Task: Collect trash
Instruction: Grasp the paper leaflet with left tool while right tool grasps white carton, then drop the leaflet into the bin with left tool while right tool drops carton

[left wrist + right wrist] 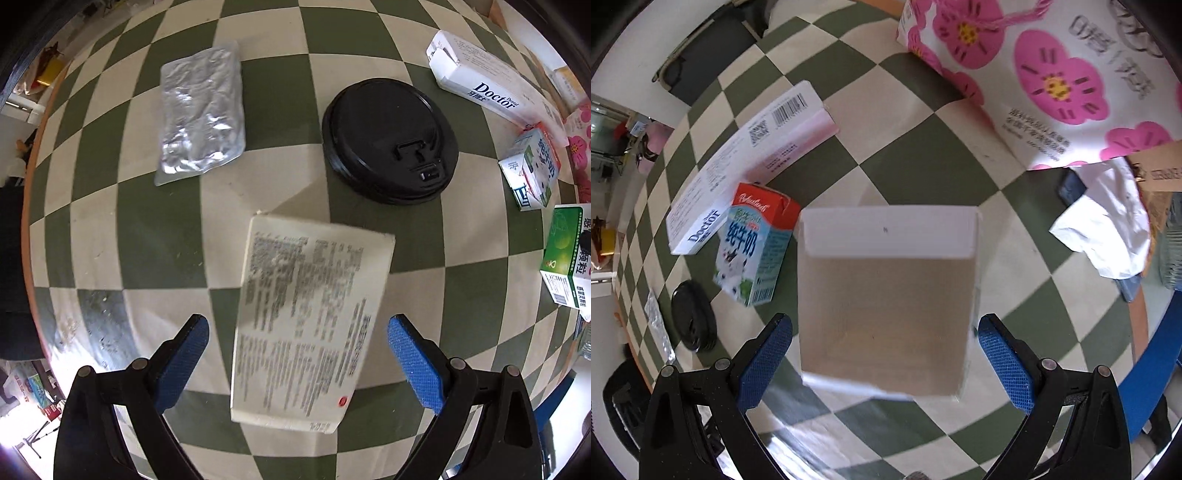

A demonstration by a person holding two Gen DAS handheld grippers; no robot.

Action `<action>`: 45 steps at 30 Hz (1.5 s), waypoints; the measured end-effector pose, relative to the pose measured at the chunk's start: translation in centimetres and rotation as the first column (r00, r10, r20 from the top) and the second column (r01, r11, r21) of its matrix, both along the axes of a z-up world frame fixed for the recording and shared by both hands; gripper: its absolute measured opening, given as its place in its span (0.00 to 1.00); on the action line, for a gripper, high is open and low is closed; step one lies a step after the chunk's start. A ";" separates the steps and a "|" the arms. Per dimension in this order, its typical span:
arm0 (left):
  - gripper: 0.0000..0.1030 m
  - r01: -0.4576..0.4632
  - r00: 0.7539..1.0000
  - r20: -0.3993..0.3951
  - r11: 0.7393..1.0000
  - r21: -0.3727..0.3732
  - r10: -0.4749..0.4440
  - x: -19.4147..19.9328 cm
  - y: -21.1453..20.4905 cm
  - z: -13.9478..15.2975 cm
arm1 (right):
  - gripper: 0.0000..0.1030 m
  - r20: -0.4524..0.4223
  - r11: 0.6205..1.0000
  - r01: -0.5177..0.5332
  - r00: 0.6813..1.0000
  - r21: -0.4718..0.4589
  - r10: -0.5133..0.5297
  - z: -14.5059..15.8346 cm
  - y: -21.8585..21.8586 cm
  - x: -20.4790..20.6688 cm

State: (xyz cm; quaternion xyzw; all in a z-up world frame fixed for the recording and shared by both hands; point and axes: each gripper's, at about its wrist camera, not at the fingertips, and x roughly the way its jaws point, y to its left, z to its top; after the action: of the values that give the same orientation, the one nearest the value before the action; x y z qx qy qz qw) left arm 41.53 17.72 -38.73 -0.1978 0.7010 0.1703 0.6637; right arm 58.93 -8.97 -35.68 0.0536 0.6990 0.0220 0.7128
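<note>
Crinkled shiny foil pouch [201, 110] (glossy plastic lid [389, 142]).

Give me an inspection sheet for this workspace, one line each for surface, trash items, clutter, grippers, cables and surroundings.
Surface: green-and-cream checkered tablecloth.
Job's things: cream printed carton, open cardboard box, black plastic cup lid, crumpled silver foil pouch, white Doctor toothpaste box, red-topped milk carton, green-and-white medicine box.
Clutter: pink-flowered paper bag, crumpled white paper.
Grippers: left gripper open around the carton; right gripper open around the box.
Cables: nothing seen.
Surroundings: blurred room clutter.
</note>
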 end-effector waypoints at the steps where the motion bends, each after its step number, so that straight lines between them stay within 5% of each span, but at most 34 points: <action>1: 0.90 0.002 1.000 0.001 1.000 0.001 -0.002 0.1 -0.1 0.0 | 0.99 -0.003 1.000 0.006 1.000 -0.001 -0.006 -0.3 0.1 0.2; 3: 0.71 0.005 1.000 -0.003 1.000 -0.001 -0.005 0.2 -0.3 -0.2 | 0.99 -0.013 1.000 0.017 1.000 -0.004 -0.018 -1.0 0.1 0.5; 5: 0.71 0.005 1.000 0.004 1.000 0.000 -0.005 0.1 -0.4 -0.2 | 0.98 -0.014 1.000 0.021 1.000 -0.003 -0.021 -1.4 0.2 0.7; 8: 0.70 0.008 1.000 0.016 1.000 0.018 -0.008 0.0 -0.8 0.1 | 0.78 -0.002 1.000 0.004 1.000 -0.031 -0.004 -1.6 0.6 0.9; 11: 0.70 0.004 1.000 0.027 0.999 0.035 -0.005 -0.6 -1.2 0.4 | 0.73 0.025 0.998 -0.027 0.999 -0.055 0.028 -1.5 1.2 1.0; 23: 0.70 -0.049 0.984 0.174 0.994 0.101 0.031 -5.9 -2.5 7.9 | 0.71 0.133 0.984 -0.177 0.975 -0.026 0.179 3.2 3.4 -3.9; 36: 0.70 -0.111 0.916 0.398 0.984 0.138 0.047 -18.5 -2.3 16.5 | 0.71 0.352 0.905 -0.424 0.842 -0.036 0.408 12.2 5.5 -21.4; 45: 0.70 -0.077 0.893 0.449 0.993 0.092 0.027 -32.8 -4.9 18.1 | 0.71 0.403 0.903 -0.429 0.833 0.036 0.379 15.1 2.7 -39.0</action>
State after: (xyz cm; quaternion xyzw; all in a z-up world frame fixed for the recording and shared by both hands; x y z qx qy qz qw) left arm 8.77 12.82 -20.65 -0.2143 0.5140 0.1756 0.8118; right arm 19.96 -6.28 -20.60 -0.0564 0.5371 0.2261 0.8107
